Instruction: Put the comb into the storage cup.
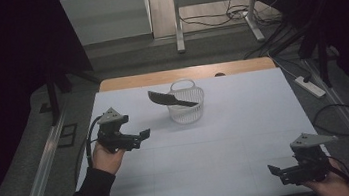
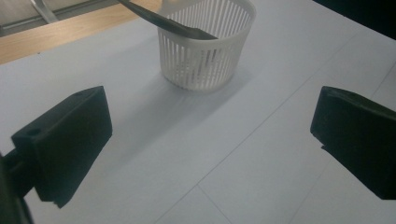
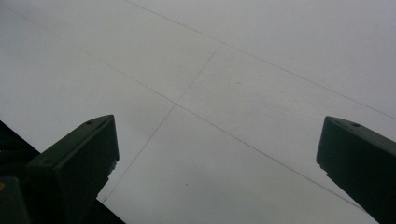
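Both empty and wide open, the left hand-held gripper point(image 1: 141, 134) faced the basket point(image 1: 187, 107) holding a black spatula point(image 1: 168, 98), the right hand-held gripper point(image 1: 274, 171) idle; the next move probably required reaching for the spatula.

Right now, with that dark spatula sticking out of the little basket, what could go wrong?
1. The spatula leans over the rim of the light white basket; pulling it might tip the basket.
2. The left tool is open but apart from the spatula; a careless approach could knock the overhanging blade.

White table point(image 1: 229, 151) — slatted basket point(image 1: 187, 107)
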`<state>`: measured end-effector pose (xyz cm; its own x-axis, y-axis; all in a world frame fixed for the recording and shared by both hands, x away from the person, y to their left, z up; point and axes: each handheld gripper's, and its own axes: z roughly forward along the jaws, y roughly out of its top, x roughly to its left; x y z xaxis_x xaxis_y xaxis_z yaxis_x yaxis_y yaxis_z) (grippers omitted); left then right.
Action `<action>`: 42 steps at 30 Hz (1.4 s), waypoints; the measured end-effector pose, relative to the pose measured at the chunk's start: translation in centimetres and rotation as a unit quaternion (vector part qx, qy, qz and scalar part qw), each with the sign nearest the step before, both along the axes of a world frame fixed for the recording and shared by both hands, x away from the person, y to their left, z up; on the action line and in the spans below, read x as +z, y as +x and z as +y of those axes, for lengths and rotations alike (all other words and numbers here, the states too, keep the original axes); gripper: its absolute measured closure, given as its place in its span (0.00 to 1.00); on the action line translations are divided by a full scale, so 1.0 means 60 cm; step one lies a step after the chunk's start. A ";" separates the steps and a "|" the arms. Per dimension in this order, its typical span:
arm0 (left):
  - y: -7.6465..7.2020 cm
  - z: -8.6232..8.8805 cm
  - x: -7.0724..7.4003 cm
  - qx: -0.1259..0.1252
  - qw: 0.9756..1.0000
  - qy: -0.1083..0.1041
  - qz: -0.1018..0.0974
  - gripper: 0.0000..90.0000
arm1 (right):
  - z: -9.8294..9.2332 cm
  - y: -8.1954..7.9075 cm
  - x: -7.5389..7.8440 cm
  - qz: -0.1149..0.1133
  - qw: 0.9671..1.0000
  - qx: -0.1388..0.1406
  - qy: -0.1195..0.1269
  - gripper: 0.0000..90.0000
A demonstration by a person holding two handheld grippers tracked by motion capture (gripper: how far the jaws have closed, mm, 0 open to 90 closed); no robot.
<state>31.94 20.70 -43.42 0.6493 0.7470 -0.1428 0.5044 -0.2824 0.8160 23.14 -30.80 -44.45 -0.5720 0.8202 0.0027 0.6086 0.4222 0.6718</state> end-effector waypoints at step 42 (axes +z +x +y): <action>-0.098 0.042 -0.011 0.020 1.000 0.008 -0.002 0.00 | 0.004 -0.002 0.001 -0.007 1.000 0.005 -0.005 0.00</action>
